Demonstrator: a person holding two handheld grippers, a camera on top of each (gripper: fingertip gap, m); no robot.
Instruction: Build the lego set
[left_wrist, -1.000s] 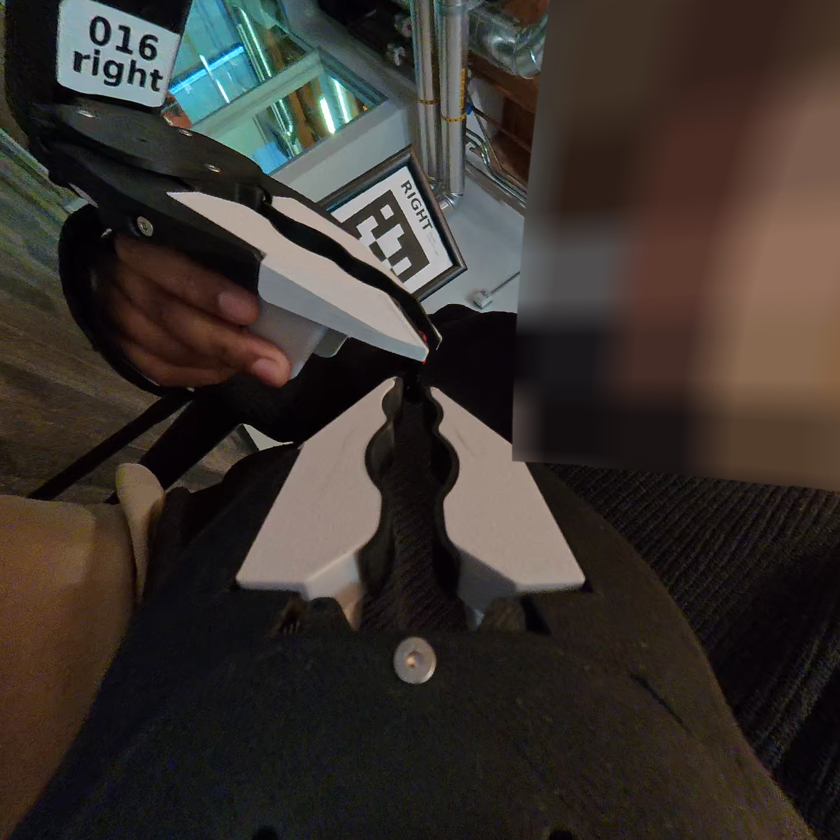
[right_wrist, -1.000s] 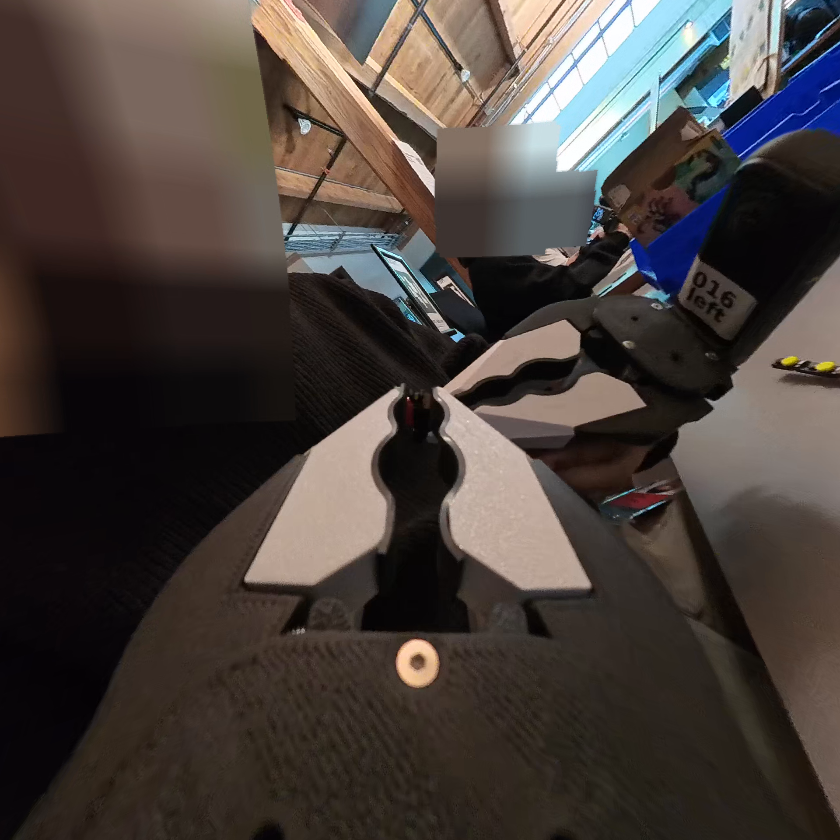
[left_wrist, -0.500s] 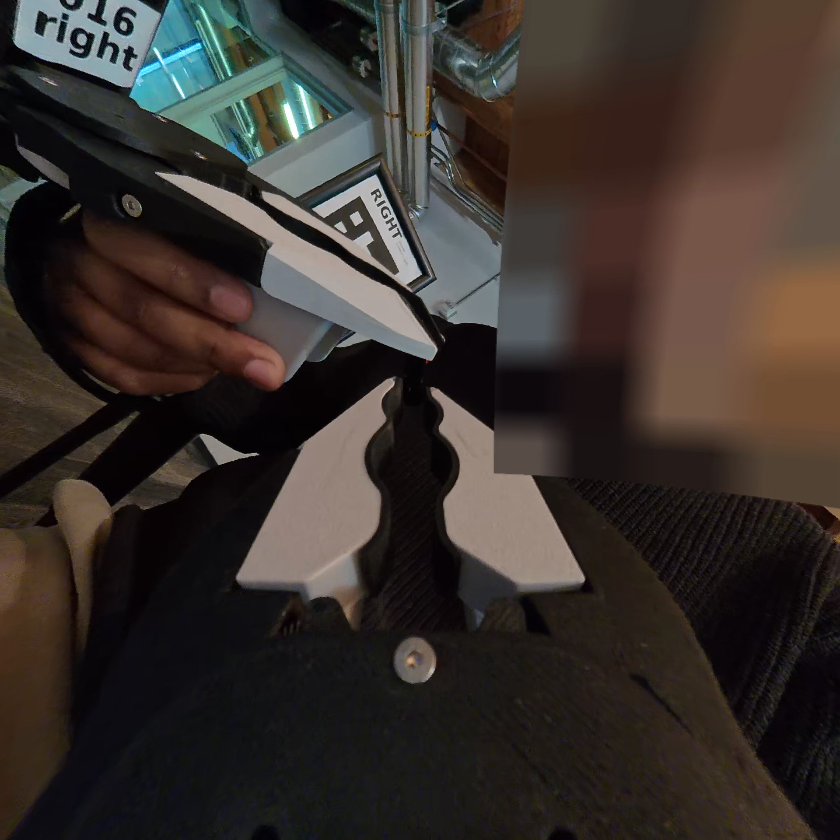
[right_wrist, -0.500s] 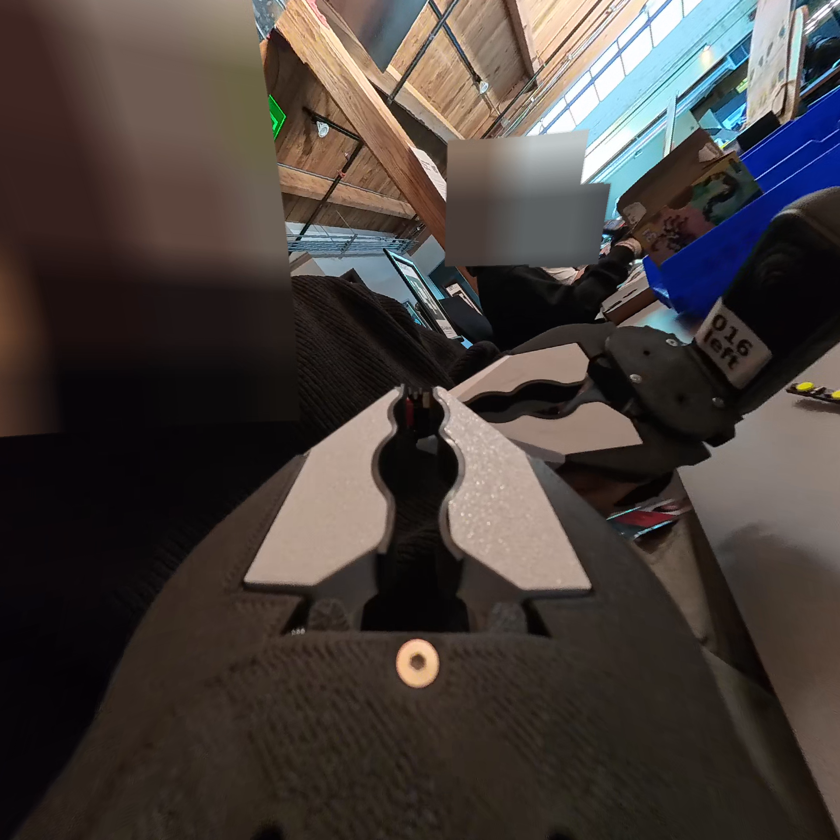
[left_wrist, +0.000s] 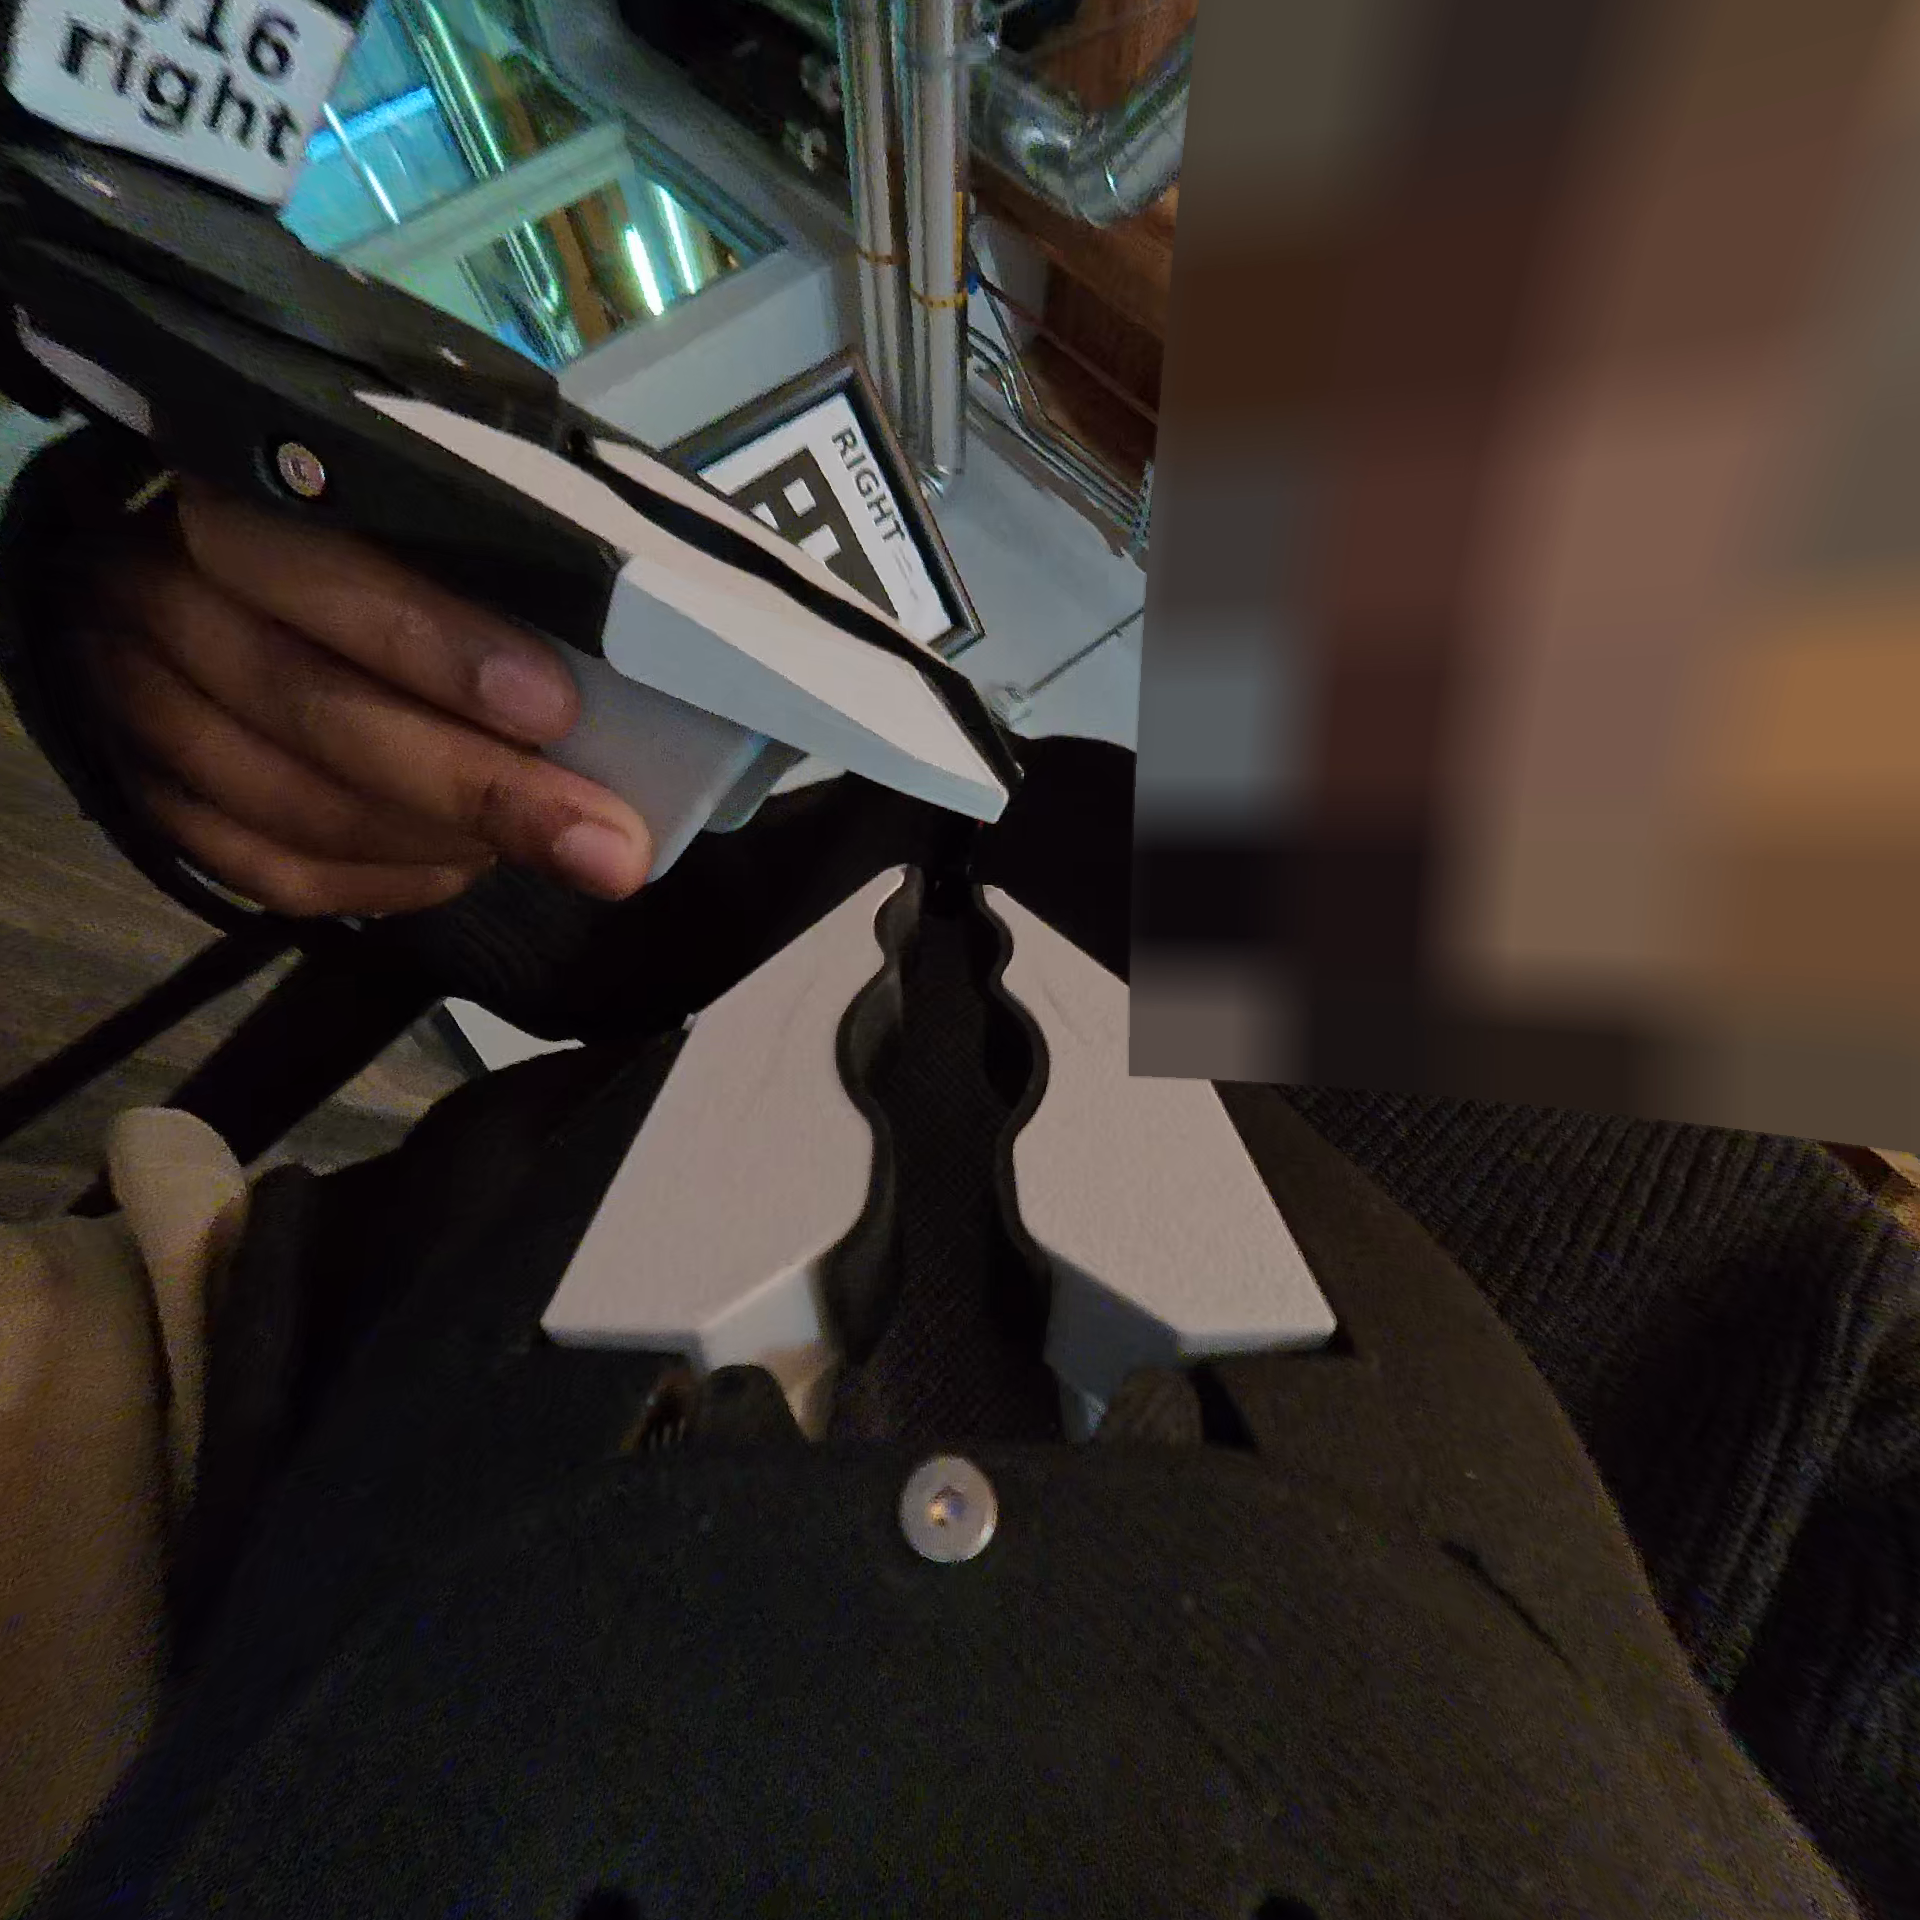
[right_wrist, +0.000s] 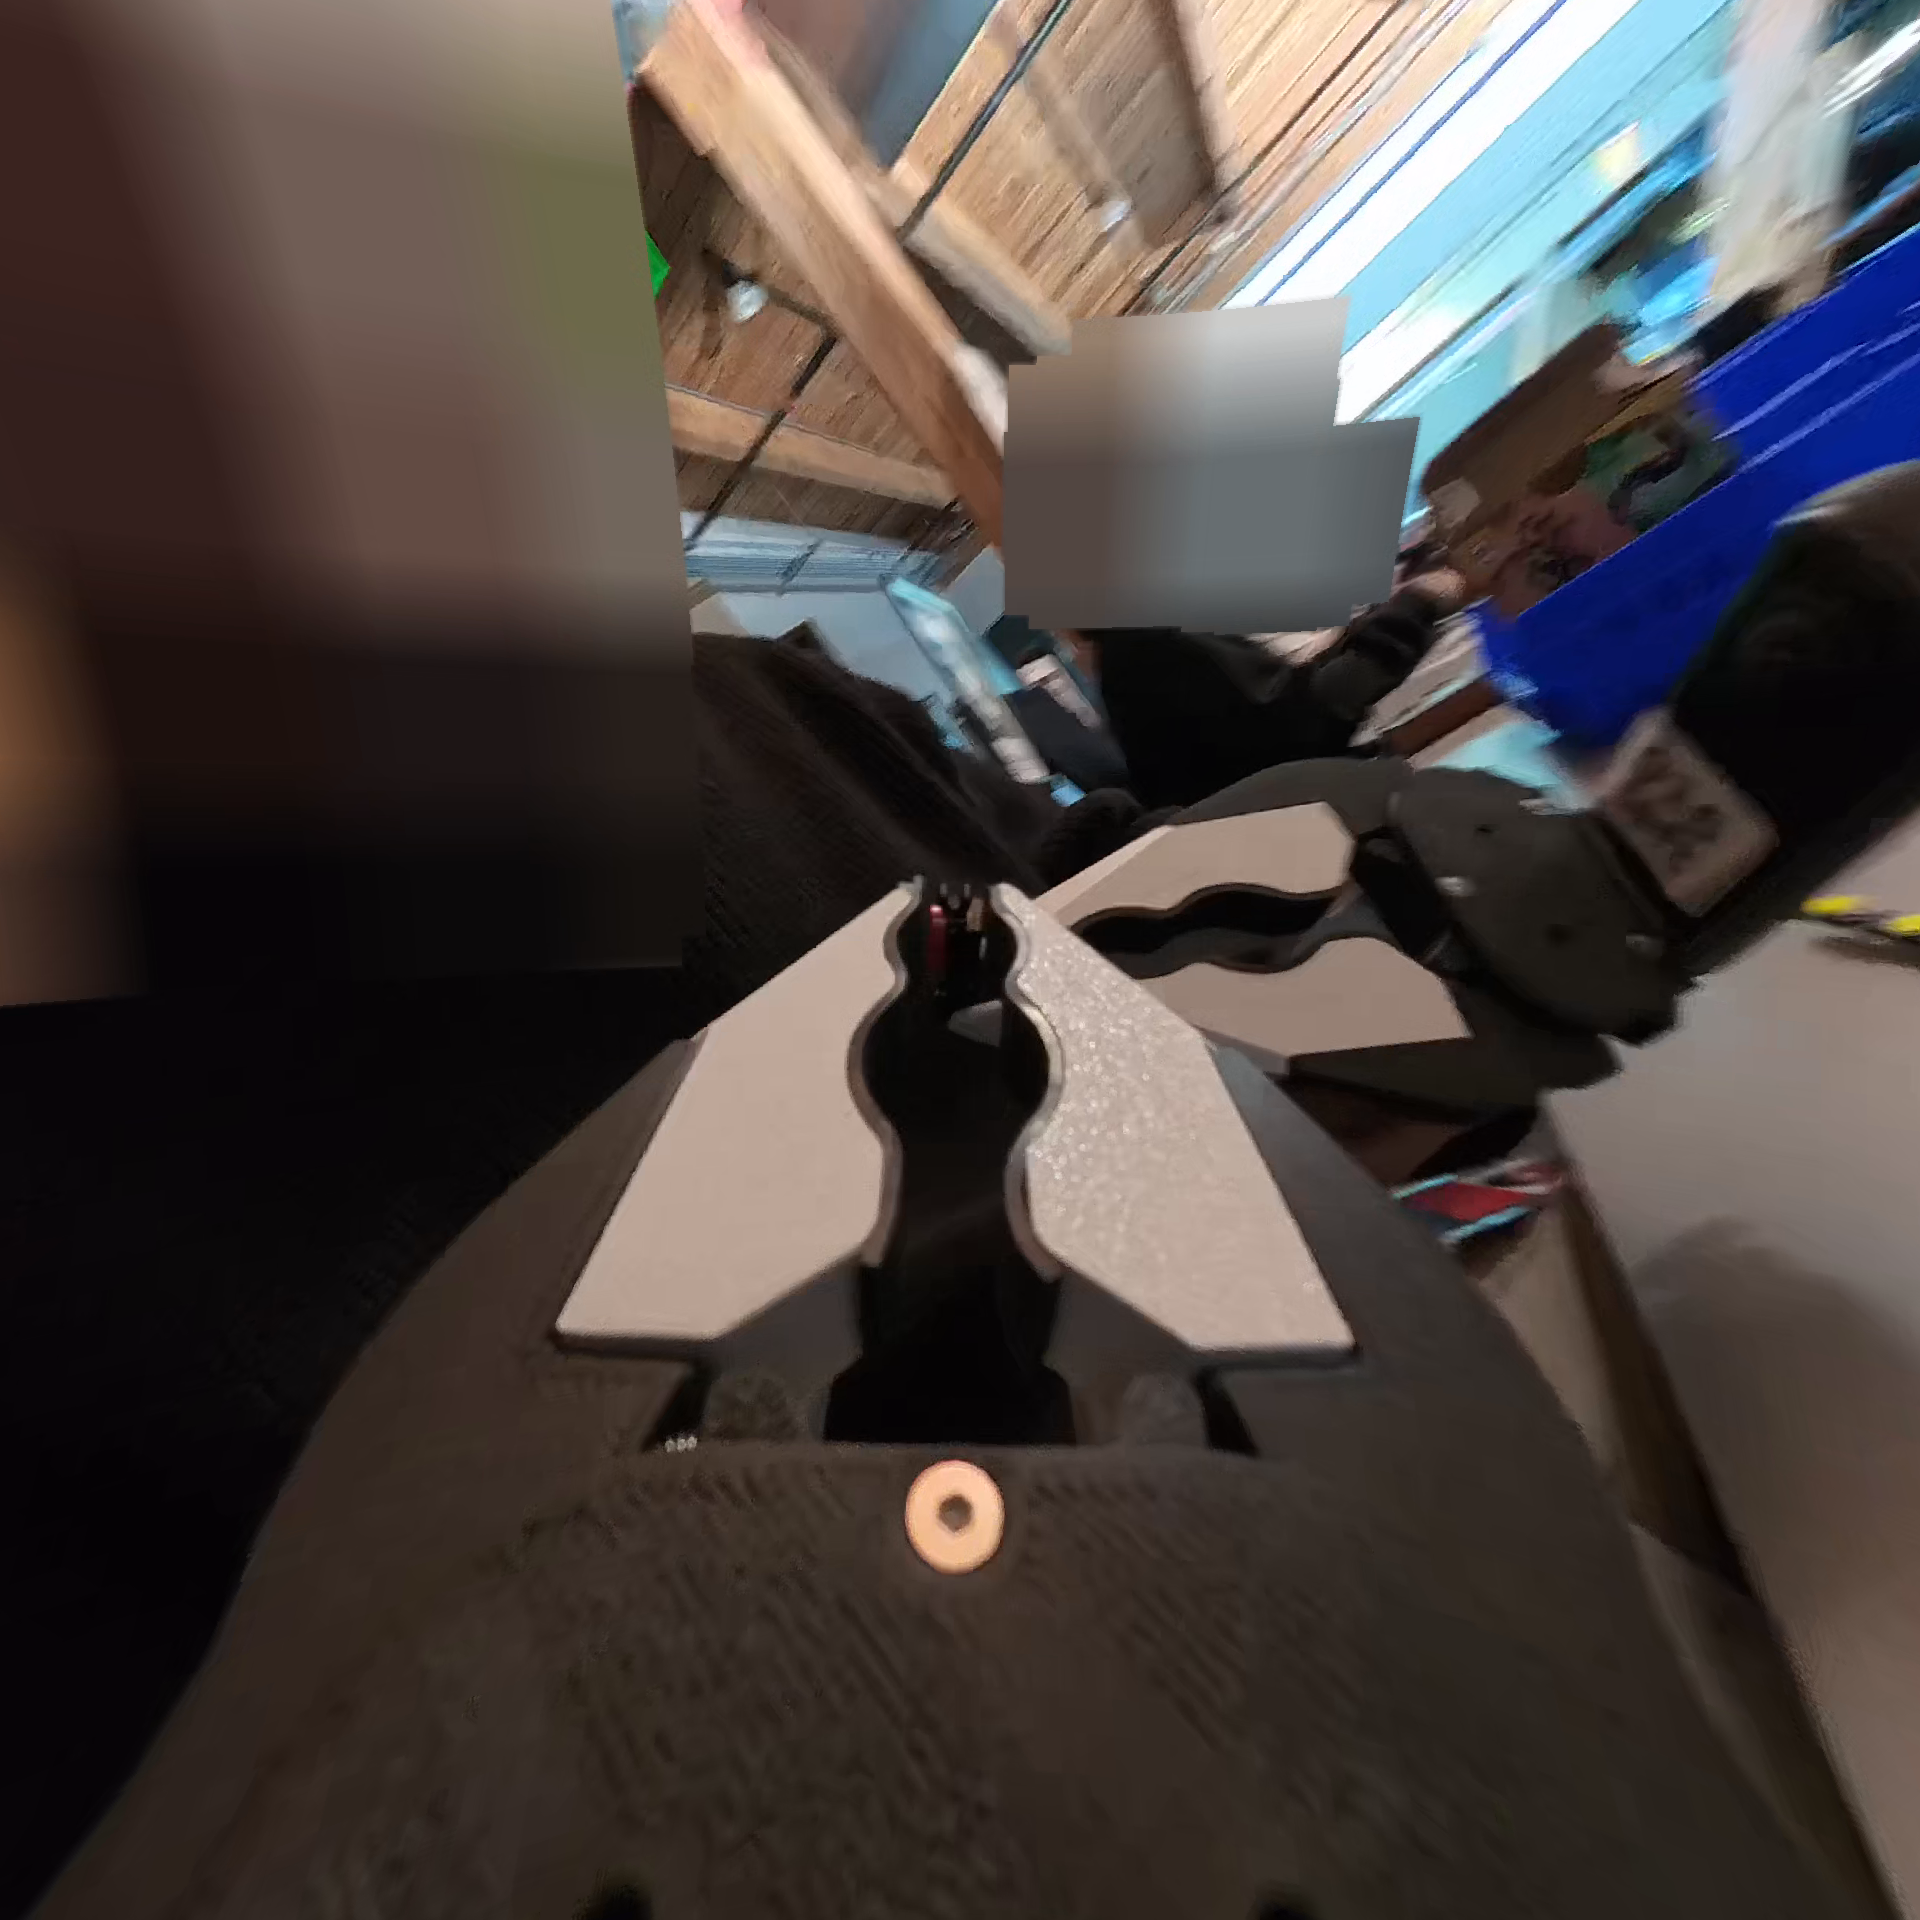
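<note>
Both grippers are held up in front of a person in a dark sweater, tips almost touching. In the left wrist view my left gripper (left_wrist: 945, 883) is shut on a small dark lego piece (left_wrist: 948, 868). My right gripper (left_wrist: 987, 800) comes in from the upper left, held by a hand (left_wrist: 364, 727), with its tip just above the left tips. In the right wrist view my right gripper (right_wrist: 951, 904) is shut on a small red and black lego piece (right_wrist: 940, 935). The left gripper (right_wrist: 1013, 956) reaches in from the right, its tips beside that piece.
A grey table (right_wrist: 1766, 1299) lies at the right with small yellow pieces (right_wrist: 1860, 920) on it. Blue bins (right_wrist: 1662, 623) stand behind it. A red and blue packet (right_wrist: 1475, 1205) lies at the table's edge. Another person in black (right_wrist: 1195, 717) sits farther back. Both grippers' tips are close together, under 4 cm apart.
Both grippers stay shut with tips together. The right gripper has shifted slightly nearer and lower in the left wrist view. The right wrist view has tilted and is blurred by motion.
</note>
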